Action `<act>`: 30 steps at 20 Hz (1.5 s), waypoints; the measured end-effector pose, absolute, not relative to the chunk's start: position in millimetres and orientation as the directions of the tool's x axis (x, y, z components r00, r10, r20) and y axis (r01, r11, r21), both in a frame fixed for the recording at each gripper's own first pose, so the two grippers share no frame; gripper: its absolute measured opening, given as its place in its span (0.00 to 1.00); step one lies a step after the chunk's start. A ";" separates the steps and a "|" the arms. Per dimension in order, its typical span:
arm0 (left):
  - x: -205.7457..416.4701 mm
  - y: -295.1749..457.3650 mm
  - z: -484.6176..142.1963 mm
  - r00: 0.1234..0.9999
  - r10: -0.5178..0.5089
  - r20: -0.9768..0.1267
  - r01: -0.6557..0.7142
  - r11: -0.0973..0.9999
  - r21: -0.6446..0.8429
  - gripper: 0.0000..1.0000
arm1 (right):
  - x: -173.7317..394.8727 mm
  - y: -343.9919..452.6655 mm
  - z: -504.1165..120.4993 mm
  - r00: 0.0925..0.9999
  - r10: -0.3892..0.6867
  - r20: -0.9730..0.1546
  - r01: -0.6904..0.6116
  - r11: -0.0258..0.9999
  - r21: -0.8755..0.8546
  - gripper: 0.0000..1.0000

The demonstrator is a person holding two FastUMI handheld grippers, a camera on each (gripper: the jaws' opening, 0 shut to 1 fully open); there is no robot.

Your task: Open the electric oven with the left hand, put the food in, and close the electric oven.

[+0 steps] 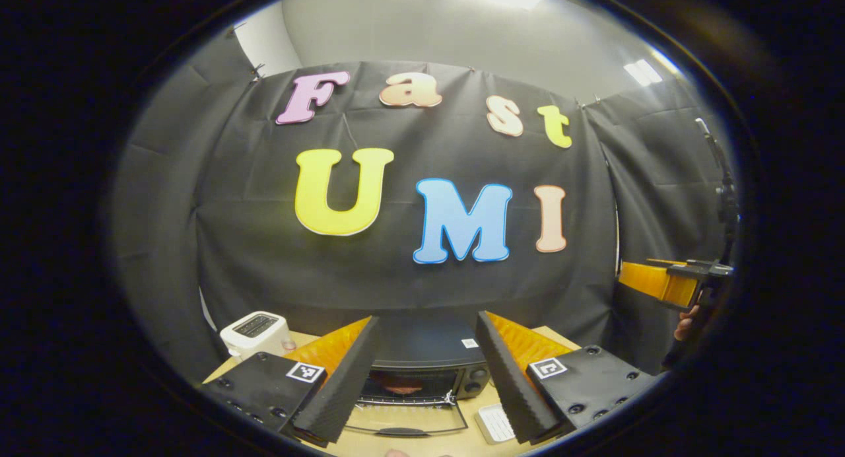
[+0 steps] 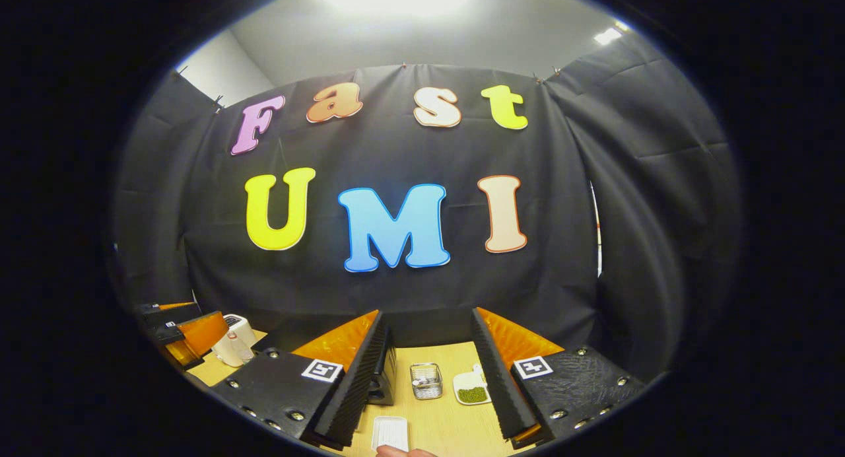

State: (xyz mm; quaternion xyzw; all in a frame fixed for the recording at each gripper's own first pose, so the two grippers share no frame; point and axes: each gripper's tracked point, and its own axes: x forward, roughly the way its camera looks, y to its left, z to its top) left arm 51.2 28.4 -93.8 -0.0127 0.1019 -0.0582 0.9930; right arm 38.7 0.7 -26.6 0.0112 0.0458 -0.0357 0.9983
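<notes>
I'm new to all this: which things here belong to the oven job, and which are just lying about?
For the job: electric oven, lowered door, left tongs.
Lying about: toaster, white tray, metal basket, dish of green bits (perhaps the food).

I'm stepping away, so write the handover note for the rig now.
Left gripper: open, empty, facing the black electric oven.
Right gripper: open, empty, above the wooden table.
Oven's glass door looks folded down; I can't tell whether anything is inside.
Right of the oven: small wire basket, white dish of green food, white ridged tray.
Left to do: food in, close door.
</notes>
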 end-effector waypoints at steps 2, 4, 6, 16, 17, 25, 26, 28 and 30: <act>50.5 27.4 -115.2 0.962 -0.115 -0.249 0.110 0.993 -0.036 1.00 | 40.9 2.3 -25.0 0.995 -0.058 -0.080 0.059 0.998 0.010 0.80; 49.4 27.0 -139.0 0.945 -0.113 -0.305 0.108 0.994 -0.035 1.00 | 43.3 5.1 -24.0 0.996 -0.044 -0.077 0.045 0.999 0.015 0.80; 48.9 26.0 -165.7 0.923 -0.121 -0.366 0.107 0.993 -0.056 0.99 | 44.4 5.4 -23.6 0.997 -0.037 -0.075 0.039 0.999 0.019 0.79; 4.9 44.9 -363.9 0.609 -0.119 -0.784 0.108 0.992 -0.067 0.97 | 42.4 -6.9 -44.6 0.990 -0.072 -0.122 0.075 0.997 0.019 0.80; -2.1 47.3 -380.8 0.568 -0.116 -0.815 0.109 0.992 -0.065 0.98 | 41.6 -7.0 -47.8 0.989 -0.070 -0.130 0.073 0.997 0.015 0.80; -18.0 63.1 -460.4 0.347 -0.099 -0.933 0.095 0.993 -0.070 0.98 | 37.9 -22.1 -68.6 0.976 -0.125 -0.181 0.125 0.992 -0.009 0.80; -16.7 64.6 -468.7 0.331 -0.094 -0.939 0.100 0.993 -0.064 0.98 | 38.4 -23.3 -69.2 0.974 -0.129 -0.184 0.130 0.991 -0.007 0.80; -15.3 63.6 -481.2 0.299 -0.092 -0.950 0.100 0.993 -0.064 0.94 | 38.4 -27.8 -71.2 0.972 -0.143 -0.189 0.143 0.990 -0.013 0.80; -13.2 63.6 -490.2 0.275 -0.085 -0.958 0.099 0.993 -0.060 0.94 | 36.9 -32.6 -72.2 0.969 -0.156 -0.191 0.155 0.988 -0.020 0.80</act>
